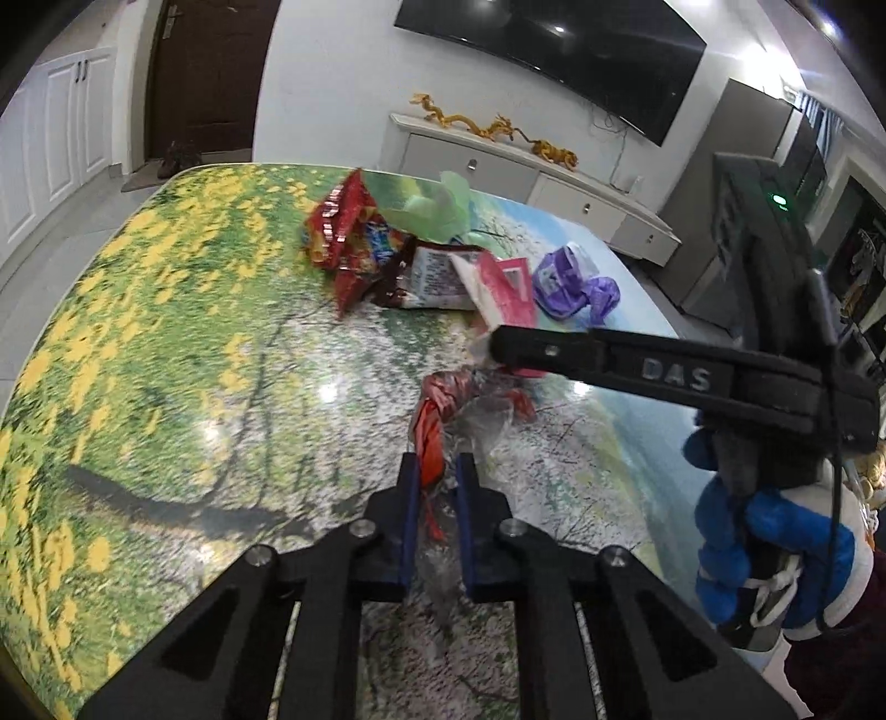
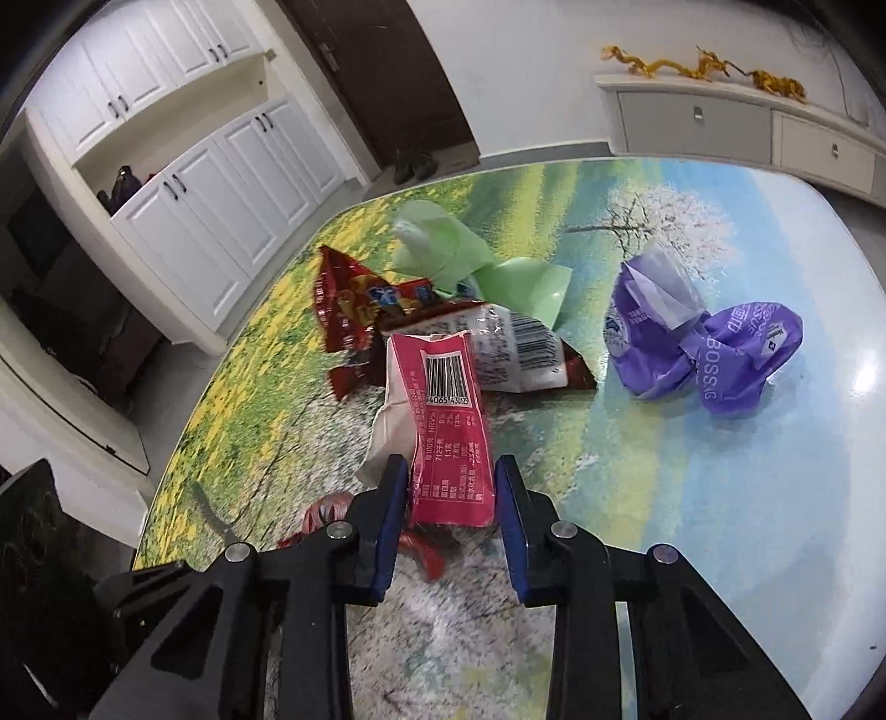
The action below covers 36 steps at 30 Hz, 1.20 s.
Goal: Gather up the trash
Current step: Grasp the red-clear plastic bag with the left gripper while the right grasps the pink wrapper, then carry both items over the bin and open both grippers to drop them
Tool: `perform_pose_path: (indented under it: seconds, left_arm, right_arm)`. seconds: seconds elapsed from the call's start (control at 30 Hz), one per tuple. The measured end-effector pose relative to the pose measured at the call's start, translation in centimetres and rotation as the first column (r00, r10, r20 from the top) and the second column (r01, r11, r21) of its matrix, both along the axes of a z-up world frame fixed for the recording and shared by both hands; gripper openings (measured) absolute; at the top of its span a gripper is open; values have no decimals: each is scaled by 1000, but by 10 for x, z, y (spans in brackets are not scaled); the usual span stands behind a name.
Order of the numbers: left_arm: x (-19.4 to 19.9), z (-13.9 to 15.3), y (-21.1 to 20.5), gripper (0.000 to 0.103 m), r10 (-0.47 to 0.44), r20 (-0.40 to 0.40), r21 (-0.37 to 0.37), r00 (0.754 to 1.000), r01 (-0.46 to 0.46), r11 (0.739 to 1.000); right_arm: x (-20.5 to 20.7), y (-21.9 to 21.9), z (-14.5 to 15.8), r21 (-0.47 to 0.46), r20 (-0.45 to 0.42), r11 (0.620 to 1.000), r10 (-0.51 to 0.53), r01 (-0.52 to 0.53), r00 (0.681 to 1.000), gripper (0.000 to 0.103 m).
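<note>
Between your right tongs (image 2: 451, 487), the pink foil snack wrapper with a barcode (image 2: 448, 399) is lying on the bench (image 2: 720, 498), long axis running straight ahead; pads are pinching its near end. Left tongs (image 1: 437, 471) are clamping the red-and-clear twisted wrapper (image 1: 437, 421) nearby.

Pink wrapper (image 2: 451, 421) (black barcode), purple bag (image 2: 698, 343)

The right gripper (image 1: 498, 346) hides the near end of the pink wrapper (image 1: 506, 291). The red wrapper (image 2: 426, 554) lies mostly behind the finger (image 2: 382, 531). The television (image 1: 554, 50) is cropped.
</note>
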<state>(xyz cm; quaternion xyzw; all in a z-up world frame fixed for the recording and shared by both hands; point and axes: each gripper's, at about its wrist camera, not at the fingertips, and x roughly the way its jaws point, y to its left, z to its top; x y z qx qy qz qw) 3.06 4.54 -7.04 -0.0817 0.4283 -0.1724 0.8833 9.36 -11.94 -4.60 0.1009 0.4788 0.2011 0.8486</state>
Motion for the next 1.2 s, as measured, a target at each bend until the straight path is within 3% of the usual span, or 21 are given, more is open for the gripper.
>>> perform_pose_path:
  seconds: [0.37, 0.7, 1.03, 1.2]
  left_arm:
    - [-42, 37, 7, 10, 60, 74, -7, 995, -60, 998]
    - [-80, 75, -20, 10, 25, 145, 3, 989, -26, 1000]
    - [-100, 118, -98, 10, -123, 210, 82, 970, 108, 991]
    - [-95, 127, -175, 10, -275, 211, 147, 938, 247, 958]
  right_arm:
    - [-59, -22, 45, 25, 105, 1000, -8, 5, 994, 31]
    - [-130, -85, 92, 22, 217, 992, -125, 123, 968, 31]
    - [-194, -182, 116, 51, 304, 951, -307, 306, 902, 32]
    - [-217, -249, 108, 74, 306, 894, -443, 443, 843, 32]
